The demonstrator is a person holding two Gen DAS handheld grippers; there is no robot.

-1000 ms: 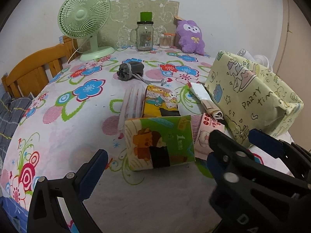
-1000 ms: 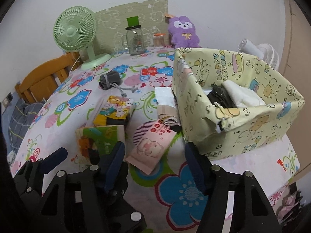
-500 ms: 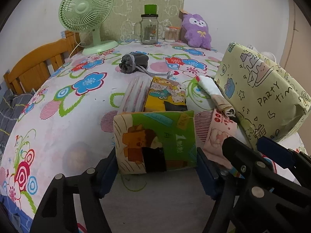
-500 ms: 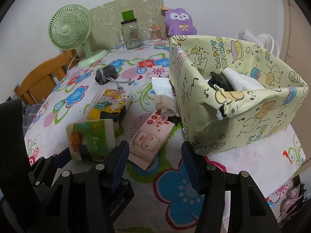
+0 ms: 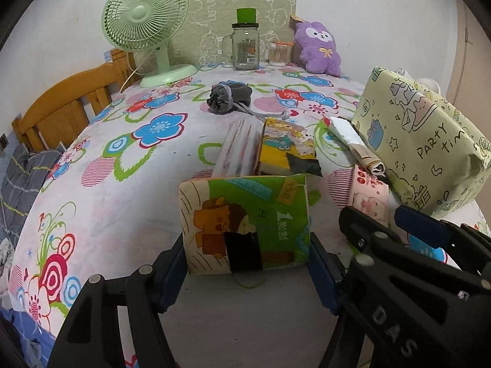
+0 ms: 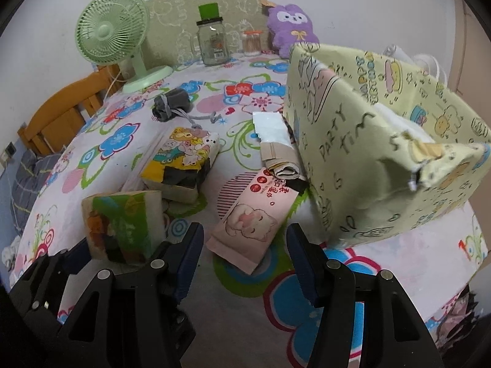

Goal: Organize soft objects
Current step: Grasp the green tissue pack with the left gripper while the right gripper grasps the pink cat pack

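Left gripper [image 5: 247, 271]: blue pads clamped on both sides of the green pack [image 5: 245, 224], a soft, crinkled plastic block of tissues at the near edge of the table [image 5: 122, 202]; its jaws have just been closing onto it. Right gripper [image 6: 245, 256]: jaws apart, nothing pressed between them, poised over the near end of the pink pack [image 6: 251, 224], a flat glossy pouch lying on the floral cloth.

Tissue packs counted: three, namely green, pink and a yellow pack [image 5: 287, 150] with cartoon print, lying beyond the green one. One grey drawstring pouch [image 5: 228, 98], soft fabric, bunched. One folded bundle [image 6: 276, 144], white over beige, touching the box [image 6: 368, 159].

The box is paper-wrapped, pale yellow, creased and torn at one corner. Only the right view shows its open top with white material inside; the left view gives its closed side alone.

At the far edge: one green fan [image 5: 147, 21], one glass jar [image 5: 245, 49], one purple plush [image 5: 319, 49].
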